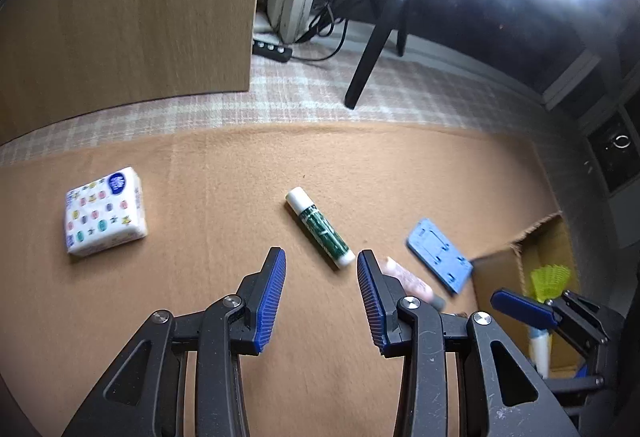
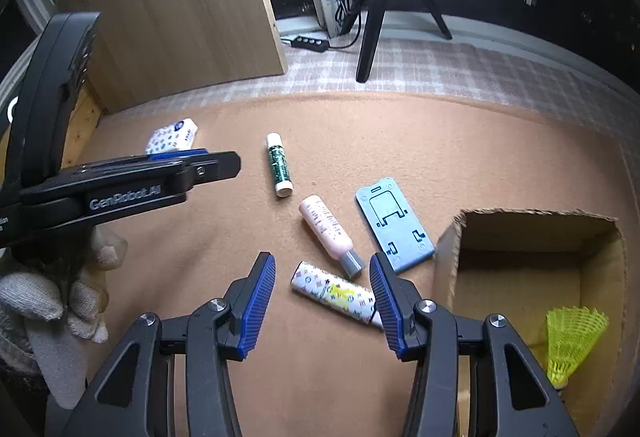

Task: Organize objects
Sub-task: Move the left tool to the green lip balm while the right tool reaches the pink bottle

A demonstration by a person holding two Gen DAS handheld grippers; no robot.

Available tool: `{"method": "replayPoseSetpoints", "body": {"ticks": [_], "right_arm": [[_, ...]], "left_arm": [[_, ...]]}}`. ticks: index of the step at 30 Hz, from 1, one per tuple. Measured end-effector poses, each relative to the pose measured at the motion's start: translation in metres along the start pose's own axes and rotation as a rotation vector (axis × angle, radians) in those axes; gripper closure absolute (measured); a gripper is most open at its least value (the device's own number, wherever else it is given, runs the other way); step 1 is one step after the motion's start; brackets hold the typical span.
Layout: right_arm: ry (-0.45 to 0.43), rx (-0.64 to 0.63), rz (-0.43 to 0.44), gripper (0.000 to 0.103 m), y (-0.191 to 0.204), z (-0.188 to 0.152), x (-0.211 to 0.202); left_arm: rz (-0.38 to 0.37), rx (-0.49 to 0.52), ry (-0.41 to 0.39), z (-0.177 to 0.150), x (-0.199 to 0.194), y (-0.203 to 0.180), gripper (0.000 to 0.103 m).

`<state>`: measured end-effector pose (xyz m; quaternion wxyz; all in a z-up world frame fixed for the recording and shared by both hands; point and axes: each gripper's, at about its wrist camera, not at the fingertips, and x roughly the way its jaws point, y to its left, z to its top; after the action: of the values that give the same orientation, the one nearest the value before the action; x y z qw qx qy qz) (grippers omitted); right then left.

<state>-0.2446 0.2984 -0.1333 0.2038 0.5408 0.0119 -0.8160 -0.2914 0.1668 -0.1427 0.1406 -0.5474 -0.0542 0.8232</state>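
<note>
Here left tool (image 1: pixel 321 269) apart, empty above mat; right tool (image 2: pixel 322 273) apart, straddling patterned tube (image 2: pixel 336 293), untouched.

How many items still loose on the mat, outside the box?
5: tissue pack far left, glue stick centre, pink bottle beside the blue phone stand, patterned tube nearest. Others may be hidden.

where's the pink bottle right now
In the right wrist view the pink bottle lies on the brown mat, mid-frame, between the glue stick and the blue stand, just above the patterned tube.
</note>
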Motion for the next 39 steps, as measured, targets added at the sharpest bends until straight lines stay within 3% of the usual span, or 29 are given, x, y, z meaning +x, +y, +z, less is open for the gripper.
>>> {"method": "replayPoseSetpoints", "body": {"ticks": [8,13,20,29,31,33,35,39], "right_arm": [[0.042,0.003,0.0,0.058,-0.005,0.011,0.024],[0.046,0.013,-0.007,0.058,-0.008,0.014,0.029],[0.047,0.011,-0.017,0.057,-0.006,0.021,0.033],[0.056,-0.093,-0.067,0.057,0.022,0.031,0.038],[0.078,-0.121,-0.099,0.057,0.027,0.034,0.044],[0.099,-0.128,-0.11,0.057,0.026,0.035,0.05],[0.113,-0.129,-0.12,0.057,0.024,0.035,0.055],[0.128,-0.13,-0.118,0.057,0.022,0.033,0.06]], "left_arm": [[0.02,-0.039,0.049,0.018,0.043,0.005,0.063],[0.072,-0.009,0.067,0.02,0.058,0.004,0.061],[0.08,0.016,0.048,0.002,0.049,0.02,0.077],[0.057,0.013,0.039,-0.037,0.024,0.041,0.081],[0.053,0.012,0.035,-0.037,0.021,0.043,0.079],[0.054,0.015,0.008,-0.034,0.015,0.043,0.061],[0.041,0.004,-0.012,-0.027,0.013,0.043,0.053],[0.055,0.009,-0.028,-0.01,0.019,0.041,0.054]]}}
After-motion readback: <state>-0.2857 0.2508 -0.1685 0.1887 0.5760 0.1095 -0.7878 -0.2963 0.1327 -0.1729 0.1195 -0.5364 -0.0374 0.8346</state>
